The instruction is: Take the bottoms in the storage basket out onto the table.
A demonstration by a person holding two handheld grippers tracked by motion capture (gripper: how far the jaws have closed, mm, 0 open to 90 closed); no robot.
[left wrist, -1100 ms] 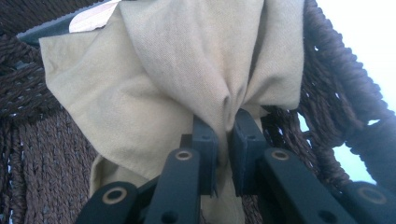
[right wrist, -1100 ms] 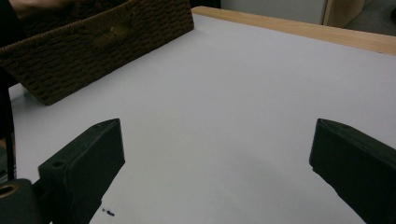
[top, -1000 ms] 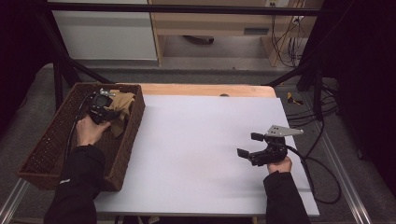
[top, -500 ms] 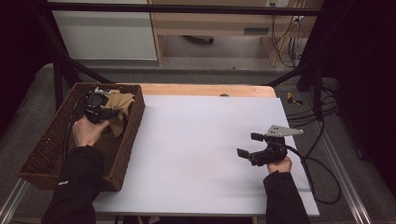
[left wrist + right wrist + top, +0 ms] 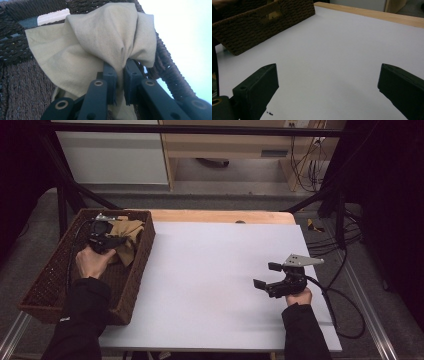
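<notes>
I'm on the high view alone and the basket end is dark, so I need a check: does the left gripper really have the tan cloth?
Observer: Yes. In the left gripper view the left gripper is shut on a bunched fold of the tan cloth.
Operator: Is the cloth clear of the basket?
Observer: No, it hangs against the woven wall of the basket, beside the rim.
Operator: And the right gripper?
Observer: The right gripper has its jaws wide apart over the bare white tabletop, with nothing between them.
</notes>
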